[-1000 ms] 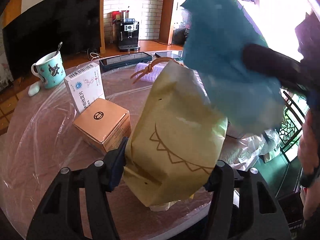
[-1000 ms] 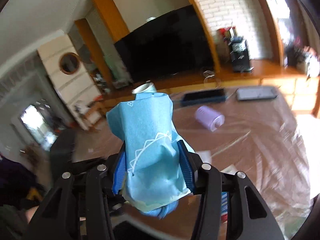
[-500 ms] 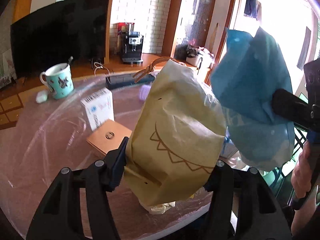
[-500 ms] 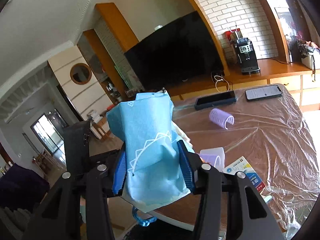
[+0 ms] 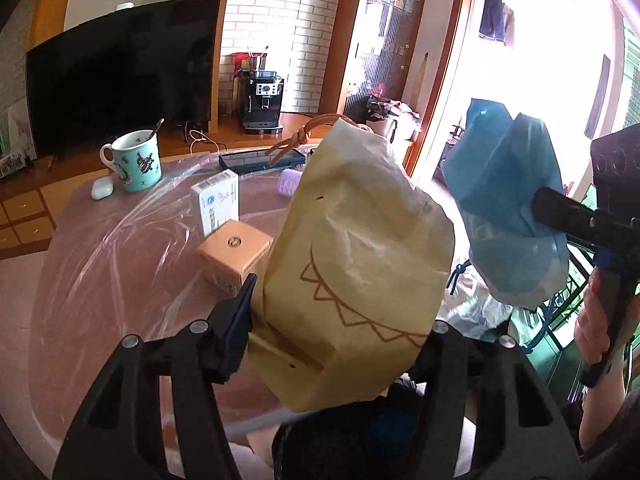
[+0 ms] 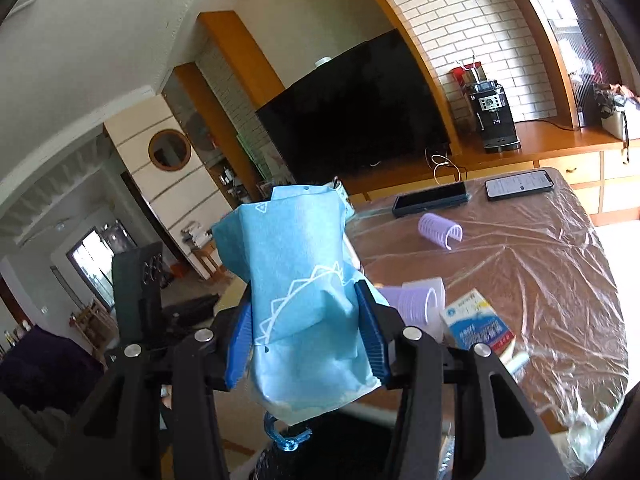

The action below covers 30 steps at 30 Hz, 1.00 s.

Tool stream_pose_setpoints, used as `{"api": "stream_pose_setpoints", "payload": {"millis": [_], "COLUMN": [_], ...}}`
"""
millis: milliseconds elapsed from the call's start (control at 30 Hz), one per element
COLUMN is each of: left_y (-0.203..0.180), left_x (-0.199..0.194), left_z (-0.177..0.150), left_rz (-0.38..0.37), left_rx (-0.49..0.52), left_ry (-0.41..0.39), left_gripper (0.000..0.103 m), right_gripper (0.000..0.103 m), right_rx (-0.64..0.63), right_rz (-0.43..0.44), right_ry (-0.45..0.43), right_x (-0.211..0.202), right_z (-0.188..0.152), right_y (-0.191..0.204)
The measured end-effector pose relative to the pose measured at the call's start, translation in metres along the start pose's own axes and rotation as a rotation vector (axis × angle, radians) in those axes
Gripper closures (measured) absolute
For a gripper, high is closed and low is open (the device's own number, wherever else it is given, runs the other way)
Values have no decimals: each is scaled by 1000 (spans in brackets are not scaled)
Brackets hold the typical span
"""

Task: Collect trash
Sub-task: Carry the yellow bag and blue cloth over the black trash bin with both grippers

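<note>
My left gripper [image 5: 340,332] is shut on a crumpled yellow paper bag [image 5: 360,248] with a brown zigzag print and a brown cord handle, held above the near table edge. My right gripper [image 6: 306,336] is shut on a crumpled blue paper bag [image 6: 296,280] with a white zigzag print; a blue cord hangs below it. In the left wrist view the blue bag [image 5: 508,204] hangs to the right of the yellow one, off the table side.
The plastic-covered table [image 5: 120,248] holds a tan box [image 5: 234,254], a white box [image 5: 218,202], a teal mug [image 5: 136,160], a purple roller [image 6: 440,230], two phones [image 6: 430,198], a clear cup [image 6: 416,304] and a blue-white carton [image 6: 478,326]. A dark opening [image 5: 352,432] lies below the yellow bag.
Both grippers have pulled back from the table and risen with their bags. The blue bag has moved to the right, away from the yellow bag.
</note>
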State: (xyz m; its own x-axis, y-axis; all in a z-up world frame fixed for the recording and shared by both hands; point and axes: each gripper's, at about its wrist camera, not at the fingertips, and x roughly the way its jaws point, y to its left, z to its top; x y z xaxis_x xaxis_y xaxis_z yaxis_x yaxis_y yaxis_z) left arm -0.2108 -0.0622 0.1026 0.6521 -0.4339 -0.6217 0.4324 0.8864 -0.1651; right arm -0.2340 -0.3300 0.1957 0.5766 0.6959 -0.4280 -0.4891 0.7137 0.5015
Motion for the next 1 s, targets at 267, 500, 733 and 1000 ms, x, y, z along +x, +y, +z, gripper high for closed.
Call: {"api": "stream_pose_setpoints", "payload": {"millis": [267, 500, 733, 1000], "left_y": [-14, -22, -26, -31], "left_x": [-27, -33, -29, -12], "left_z": [-38, -78, -114, -142], "left_rz": [-8, -13, -11, 18], "left_rx": [29, 26, 30, 57], "left_ry": [35, 96, 182, 263], "left_gripper": [43, 43, 43, 43], "right_gripper": [56, 56, 56, 56], "right_rx": [-57, -74, -73, -92], "right_rz": [-3, -38, -84, -176], "right_ry": [92, 157, 246, 335], "right_x": [-19, -26, -19, 2], "right_z": [-44, -81, -115, -146], "right_y": [22, 31, 32, 28]}}
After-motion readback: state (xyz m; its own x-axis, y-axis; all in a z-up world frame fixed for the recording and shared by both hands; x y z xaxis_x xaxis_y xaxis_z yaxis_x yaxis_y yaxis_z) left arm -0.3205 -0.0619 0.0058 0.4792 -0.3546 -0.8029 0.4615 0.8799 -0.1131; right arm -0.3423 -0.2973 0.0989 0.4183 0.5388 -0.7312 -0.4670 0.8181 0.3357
